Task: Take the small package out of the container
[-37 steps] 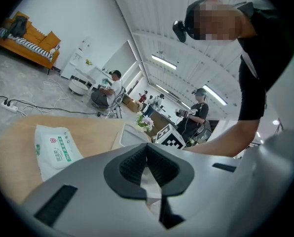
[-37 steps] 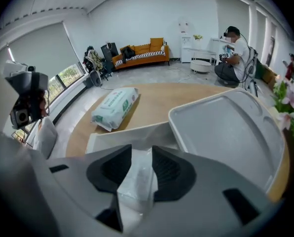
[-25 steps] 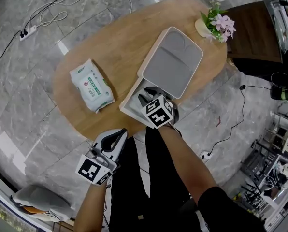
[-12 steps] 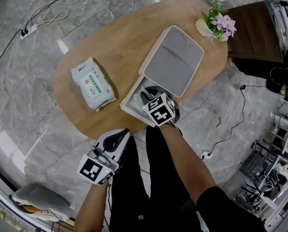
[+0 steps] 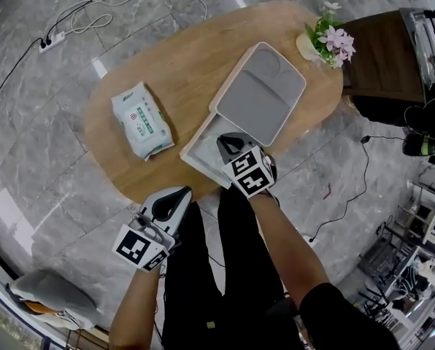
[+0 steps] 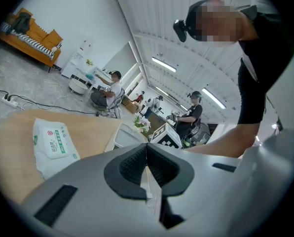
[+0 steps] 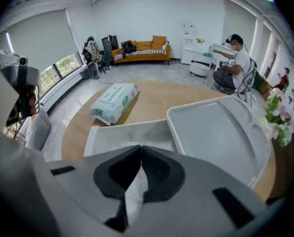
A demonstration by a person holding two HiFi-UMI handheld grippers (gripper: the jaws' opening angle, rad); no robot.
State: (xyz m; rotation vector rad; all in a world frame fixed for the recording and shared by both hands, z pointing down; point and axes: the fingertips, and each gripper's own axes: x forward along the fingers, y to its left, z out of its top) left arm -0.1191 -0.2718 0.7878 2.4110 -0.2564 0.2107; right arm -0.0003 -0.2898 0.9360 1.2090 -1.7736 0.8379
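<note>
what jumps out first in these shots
The right gripper hangs over the open white container at the near edge of the wooden table, shut on something white and crinkled, apparently the small package. Next, the green-and-white wipes pack lies alone on the table's left.

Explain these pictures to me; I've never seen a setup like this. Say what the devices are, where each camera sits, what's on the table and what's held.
No robot here: a person holds a two-fingered hand tool in each hand. The top-down picture comes from a camera on the person's head. The other two come from cameras riding on each tool, looking along its fingers. On the wooden table lie a pack of wipes, an open white container with its lid against it, and flowers. The left gripper is at the table's near edge, fingers closed on nothing. The right gripper is over the container, fingers closed. The white crinkly thing between them seems to be the small package.
</note>
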